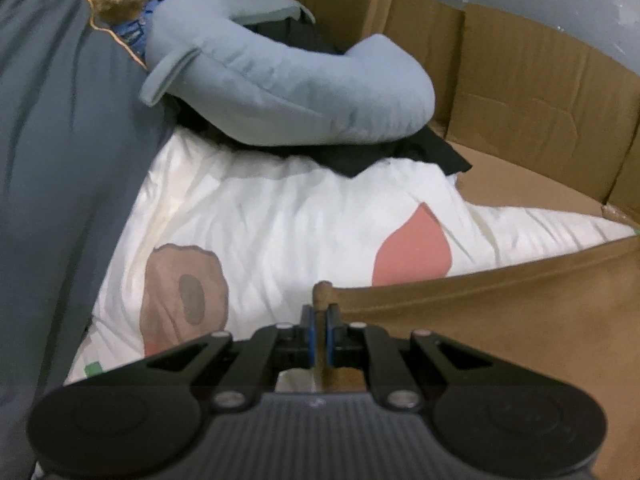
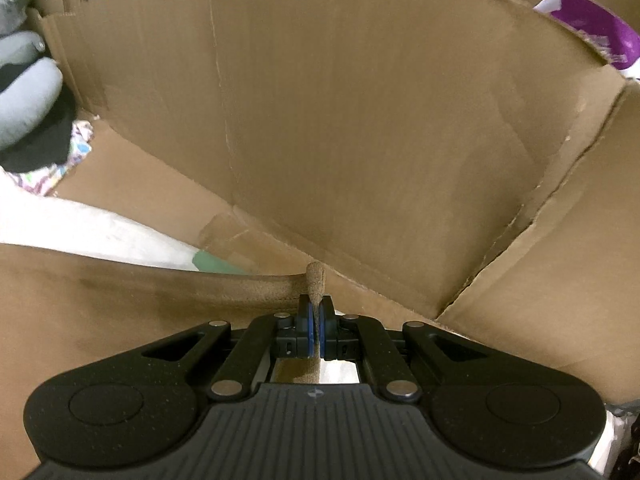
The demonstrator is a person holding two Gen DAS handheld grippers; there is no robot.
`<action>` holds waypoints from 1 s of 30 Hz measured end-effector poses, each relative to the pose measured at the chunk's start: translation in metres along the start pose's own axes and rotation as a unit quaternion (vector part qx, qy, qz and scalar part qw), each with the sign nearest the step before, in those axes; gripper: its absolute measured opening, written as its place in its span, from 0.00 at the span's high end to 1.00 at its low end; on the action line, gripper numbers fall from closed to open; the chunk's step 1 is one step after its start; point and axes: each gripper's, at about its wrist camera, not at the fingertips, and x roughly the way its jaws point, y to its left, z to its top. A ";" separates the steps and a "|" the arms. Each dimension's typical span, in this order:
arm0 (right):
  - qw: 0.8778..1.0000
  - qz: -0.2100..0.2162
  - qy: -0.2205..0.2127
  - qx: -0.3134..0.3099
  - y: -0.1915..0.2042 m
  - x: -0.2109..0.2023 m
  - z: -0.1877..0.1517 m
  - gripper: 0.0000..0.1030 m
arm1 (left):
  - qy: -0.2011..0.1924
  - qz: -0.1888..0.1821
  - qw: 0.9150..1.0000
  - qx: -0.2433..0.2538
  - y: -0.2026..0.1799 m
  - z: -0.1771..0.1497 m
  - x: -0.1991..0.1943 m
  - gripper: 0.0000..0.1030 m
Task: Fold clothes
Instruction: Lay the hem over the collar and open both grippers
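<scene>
Over a white printed bedsheet [image 1: 280,216] beside a cardboard box [image 2: 360,120], both tools pinch one brown garment [image 1: 500,320]. Left gripper [image 1: 320,320] is clamped tight on one end of its hemmed edge; right gripper [image 2: 316,312] is clamped on the other end, and the edge runs fairly taut between them. Step looks like a two-corner hold for a spread or fold; which one isn't clear. Any next move needs both grips kept level. No readable brand or writing.

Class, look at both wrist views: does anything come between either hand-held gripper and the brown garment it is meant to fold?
Nothing visible does. The left hand-held gripper and right hand-held gripper are each already shut on an edge of the brown garment.
</scene>
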 end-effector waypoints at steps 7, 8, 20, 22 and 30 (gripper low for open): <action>1.000 -0.012 0.003 -0.017 0.006 0.009 0.000 0.99 | 0.013 0.006 1.000 0.010 0.000 -0.004 0.012 0.95; 1.000 -0.013 0.003 -0.017 0.006 0.010 0.000 0.99 | 0.013 0.006 1.000 0.010 0.000 -0.005 0.013 0.95; 1.000 0.014 -0.015 0.003 -0.004 -0.013 0.000 0.72 | 0.000 0.020 1.000 -0.016 0.011 -0.006 -0.001 0.64; 0.999 0.030 -0.018 0.003 -0.005 -0.022 -0.003 0.68 | -0.001 0.017 1.000 -0.015 0.014 -0.006 -0.010 0.62; 0.997 0.070 -0.009 -0.004 -0.001 -0.063 -0.025 0.67 | -0.003 -0.010 1.000 -0.008 0.017 -0.024 -0.060 0.54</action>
